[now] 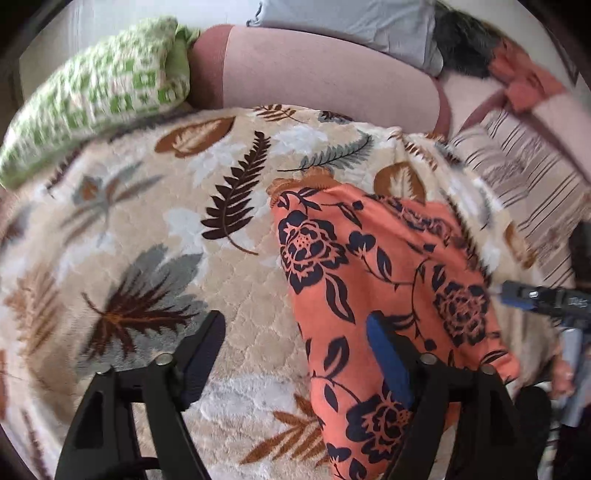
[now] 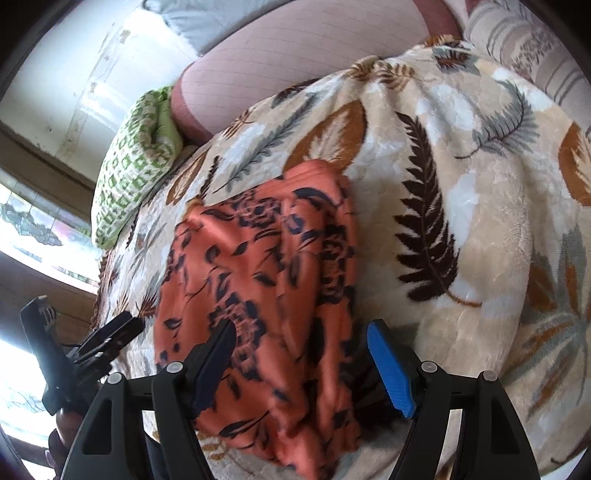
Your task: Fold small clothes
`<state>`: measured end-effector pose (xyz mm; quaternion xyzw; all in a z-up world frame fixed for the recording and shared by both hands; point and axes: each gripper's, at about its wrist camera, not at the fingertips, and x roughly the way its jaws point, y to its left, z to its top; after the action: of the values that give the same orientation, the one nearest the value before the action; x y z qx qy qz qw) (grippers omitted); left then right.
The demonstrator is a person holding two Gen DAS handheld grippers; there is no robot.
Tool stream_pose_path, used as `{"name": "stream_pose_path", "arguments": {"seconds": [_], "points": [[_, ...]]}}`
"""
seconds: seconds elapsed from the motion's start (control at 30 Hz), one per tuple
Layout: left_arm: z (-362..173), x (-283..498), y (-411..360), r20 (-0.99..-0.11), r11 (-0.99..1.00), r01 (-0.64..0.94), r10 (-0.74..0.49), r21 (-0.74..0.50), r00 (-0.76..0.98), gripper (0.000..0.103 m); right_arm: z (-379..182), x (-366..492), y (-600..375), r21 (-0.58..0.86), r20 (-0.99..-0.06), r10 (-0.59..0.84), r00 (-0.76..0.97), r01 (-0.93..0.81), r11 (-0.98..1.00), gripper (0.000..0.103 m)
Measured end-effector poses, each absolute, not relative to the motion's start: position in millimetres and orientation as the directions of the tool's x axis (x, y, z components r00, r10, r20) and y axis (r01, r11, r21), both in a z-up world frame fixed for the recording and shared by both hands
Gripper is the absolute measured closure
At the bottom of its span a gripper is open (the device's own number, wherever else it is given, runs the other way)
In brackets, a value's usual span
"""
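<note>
While both of my grippers hang wide apart over the bed, neither has hold of anything: the left gripper [image 1: 295,354] has one finger over bare blanket and its blue-padded finger over the near left part of the orange floral garment [image 1: 384,295], and the right gripper [image 2: 301,354] straddles the cloth's near end with its pads clear of the fabric, as far as I can tell through the blur. The garment lies on the leaf-print blanket [image 1: 147,206], already looking narrowed into a long strip running away from me, so I judge the lengthwise fold done and a crosswise fold coming up. That next move calls for both grippers to drop onto the near edge, pinch a corner each, and carry it to the far edge without dragging the layers askew. Further out, the green checked pillow [image 1: 96,99] sits at the far left against the pink sofa back [image 1: 314,74]. The left view alone gives me the striped cushion [image 1: 528,177] at the far right, a grey cloth [image 1: 354,22] and more clothes heaped on the sofa, and the right tool's tip coming in at the right edge. The right view alone shows the garment's stacked layers, its far end, and a bright window off to the left.
</note>
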<state>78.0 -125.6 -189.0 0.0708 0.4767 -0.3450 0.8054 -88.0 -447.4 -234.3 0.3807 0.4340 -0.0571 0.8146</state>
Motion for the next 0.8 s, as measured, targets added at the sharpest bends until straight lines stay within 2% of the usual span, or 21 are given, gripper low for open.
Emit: {"name": "stream_pose_path", "arguments": {"seconds": [0.1, 0.27, 0.37, 0.47, 0.53, 0.57, 0.6, 0.63, 0.7, 0.8], "points": [[-198, 87, -128, -0.806, 0.692, 0.650, -0.557, -0.316, 0.201, 0.023, -250, -82, -460, 0.621, -0.729, 0.284, 0.623, 0.427, 0.657, 0.022], [-219, 88, -149, -0.763, 0.565, 0.685, -0.646, -0.460, 0.021, 0.023, -279, -65, -462, 0.724, -0.659, 0.421, 0.623, 0.375, 0.579, 0.022], [-229, 88, -163, -0.774, 0.568, 0.686, -0.633, -0.454, 0.011, 0.023, -296, -56, -455, 0.768, -0.624, 0.484, 0.614, 0.365, 0.527, 0.022], [-231, 89, -167, -0.766, 0.571, 0.671, -0.643, -0.472, 0.009, 0.023, -295, -50, -445, 0.779, -0.600, 0.487, 0.635, 0.322, 0.538, 0.021], [-230, 91, -166, -0.751, 0.572, 0.651, -0.660, -0.499, 0.004, 0.023, -293, -44, -433, 0.763, -0.615, 0.488, 0.619, 0.310, 0.568, 0.027], [-229, 91, -165, -0.749, 0.574, 0.648, -0.662, -0.500, 0.008, 0.031, -291, -42, -427, 0.740, -0.636, 0.470, 0.612, 0.313, 0.595, 0.031], [-228, 91, -165, -0.755, 0.584, 0.649, -0.655, -0.488, 0.022, 0.055, -286, -39, -419, 0.694, -0.676, 0.431, 0.598, 0.319, 0.645, 0.037], [-226, 91, -163, -0.763, 0.595, 0.656, -0.645, -0.465, 0.044, 0.063, -280, -37, -413, 0.658, -0.701, 0.404, 0.587, 0.315, 0.684, 0.040], [-222, 92, -160, -0.754, 0.593, 0.654, -0.654, -0.469, 0.052, 0.067, -265, -35, -404, 0.633, -0.711, 0.382, 0.591, 0.301, 0.713, 0.058], [-210, 91, -156, -0.746, 0.594, 0.655, -0.662, -0.467, 0.069, 0.071, -239, -34, -389, 0.604, -0.711, 0.356, 0.606, 0.269, 0.750, 0.061]]}}
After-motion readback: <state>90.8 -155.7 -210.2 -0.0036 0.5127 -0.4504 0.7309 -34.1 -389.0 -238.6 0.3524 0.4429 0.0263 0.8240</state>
